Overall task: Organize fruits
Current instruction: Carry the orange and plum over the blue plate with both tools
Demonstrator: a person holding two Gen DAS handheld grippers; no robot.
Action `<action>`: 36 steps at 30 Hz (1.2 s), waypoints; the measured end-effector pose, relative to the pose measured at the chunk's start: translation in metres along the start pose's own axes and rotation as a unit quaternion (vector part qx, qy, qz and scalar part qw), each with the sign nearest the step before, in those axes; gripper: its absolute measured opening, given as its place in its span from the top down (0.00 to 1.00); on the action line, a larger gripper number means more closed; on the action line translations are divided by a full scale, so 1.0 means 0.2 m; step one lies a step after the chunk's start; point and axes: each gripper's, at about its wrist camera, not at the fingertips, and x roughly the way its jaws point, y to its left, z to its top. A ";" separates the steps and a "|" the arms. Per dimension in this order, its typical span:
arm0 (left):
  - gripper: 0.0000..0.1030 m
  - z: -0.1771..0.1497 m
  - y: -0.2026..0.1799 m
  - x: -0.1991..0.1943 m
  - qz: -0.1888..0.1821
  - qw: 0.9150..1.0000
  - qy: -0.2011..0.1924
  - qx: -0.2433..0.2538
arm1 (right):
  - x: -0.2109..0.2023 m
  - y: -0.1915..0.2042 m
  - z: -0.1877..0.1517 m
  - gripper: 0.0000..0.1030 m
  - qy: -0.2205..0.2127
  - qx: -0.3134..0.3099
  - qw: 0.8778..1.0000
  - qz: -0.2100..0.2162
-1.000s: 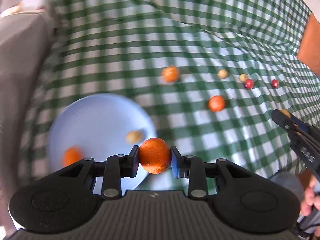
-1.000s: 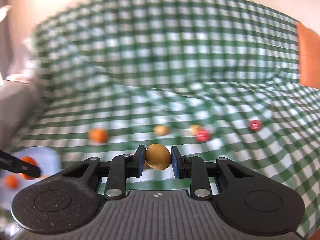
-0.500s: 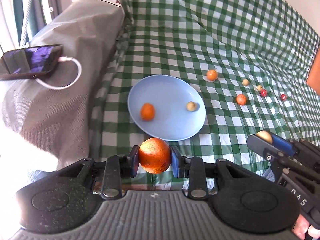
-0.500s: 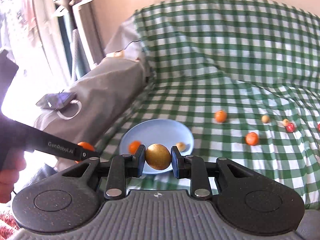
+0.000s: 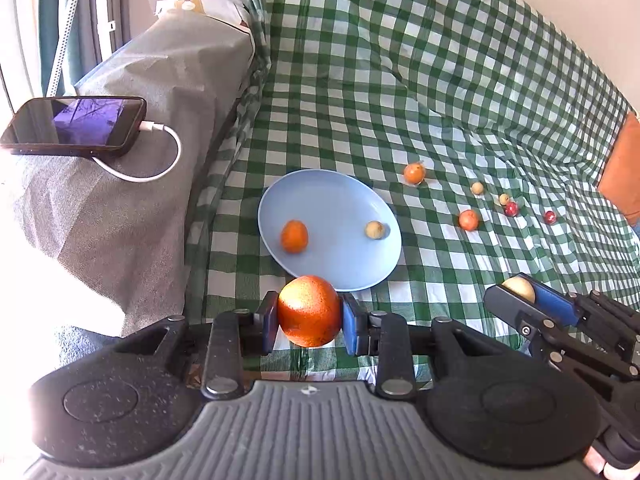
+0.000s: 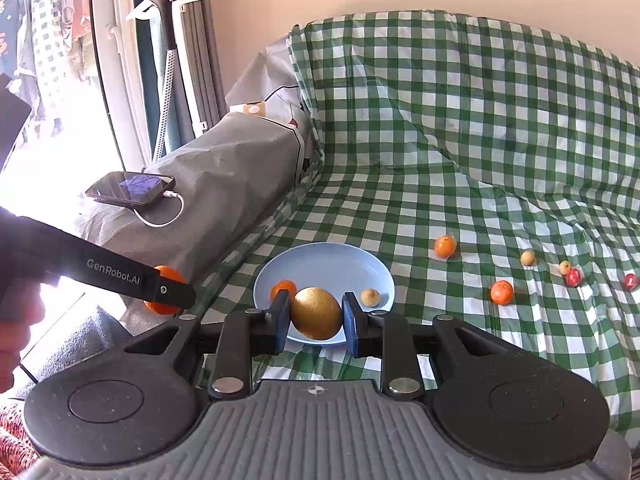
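My left gripper (image 5: 309, 323) is shut on a large orange (image 5: 309, 310), held above the near edge of a blue plate (image 5: 332, 196). The plate holds a small orange (image 5: 294, 235) and a beige fruit (image 5: 374, 229). My right gripper (image 6: 316, 318) is shut on a golden-brown fruit (image 6: 316, 312), in front of the plate (image 6: 332, 258); it shows at the right of the left wrist view (image 5: 520, 294). Loose on the green checked cloth lie two oranges (image 5: 414, 172) (image 5: 469, 220), two beige fruits (image 5: 477, 188) and two red ones (image 5: 511, 209).
A grey-covered armrest (image 5: 160, 92) at the left carries a phone (image 5: 76, 126) with a white cable. An orange cushion (image 5: 622, 172) sits at the far right. The checked backrest (image 6: 480, 92) rises behind the seat.
Both grippers have pulled back and up from the cloth, each still holding its fruit. The plate and loose fruits now look farther away.
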 end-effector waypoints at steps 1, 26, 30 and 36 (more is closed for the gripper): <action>0.65 0.00 0.00 0.00 0.000 1.000 0.001 -0.001 | 0.01 -0.02 0.00 0.72 0.000 -0.002 1.000 0.001; 0.65 0.21 -0.02 0.36 0.018 0.999 0.032 0.017 | 0.33 -0.09 0.01 0.72 0.038 0.006 0.999 -0.002; 0.65 0.27 -0.04 0.49 0.022 0.999 0.041 0.027 | 0.48 -0.10 0.01 0.72 0.055 0.005 0.998 -0.003; 0.65 0.36 -0.05 0.71 0.034 0.997 0.058 0.038 | 0.71 -0.11 0.02 0.72 0.078 -0.002 0.997 -0.004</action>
